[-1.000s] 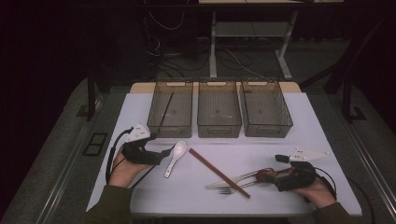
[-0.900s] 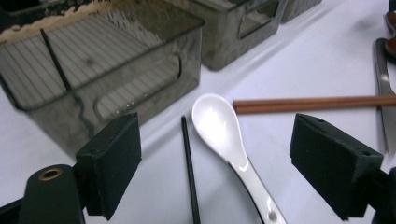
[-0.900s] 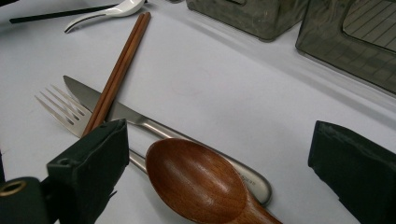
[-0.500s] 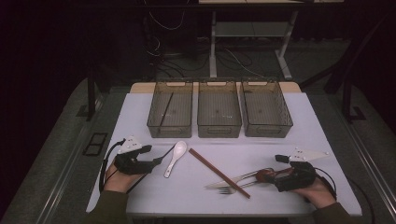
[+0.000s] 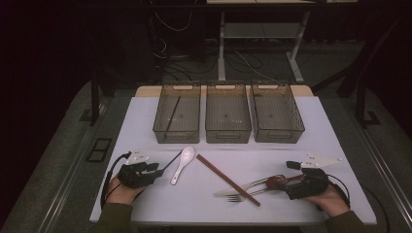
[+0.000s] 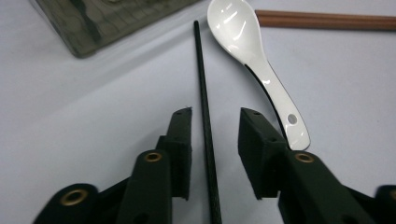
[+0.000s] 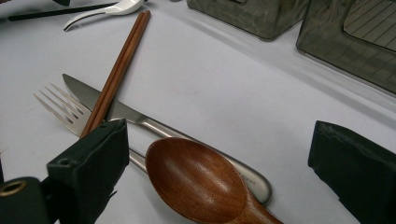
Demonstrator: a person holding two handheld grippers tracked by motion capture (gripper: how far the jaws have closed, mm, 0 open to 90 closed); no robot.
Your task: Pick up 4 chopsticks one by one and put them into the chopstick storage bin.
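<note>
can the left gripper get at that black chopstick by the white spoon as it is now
Probably yes: the black chopstick already lies between the left gripper jaws, which have just been closing. The white spoon sits just beside it.

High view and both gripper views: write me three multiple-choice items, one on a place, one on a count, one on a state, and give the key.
1. Where does the black chopstick beside the white spoon lie?
A. Between the left gripper's jaws
B. In the middle bin
C. Across a fork

2. How many bins stand in the row?
A. Two
B. Three
C. Four

3. How do the right gripper's jaws stand?
A. Shut on a fork
B. Open, the wooden spoon between them
C. Shut on nothing

Key: 1 A, the jaws have just been closing with it between them, gaps left on both sides; 2 B, three side by side; 3 B, both pads stand clear of the bowl.
</note>
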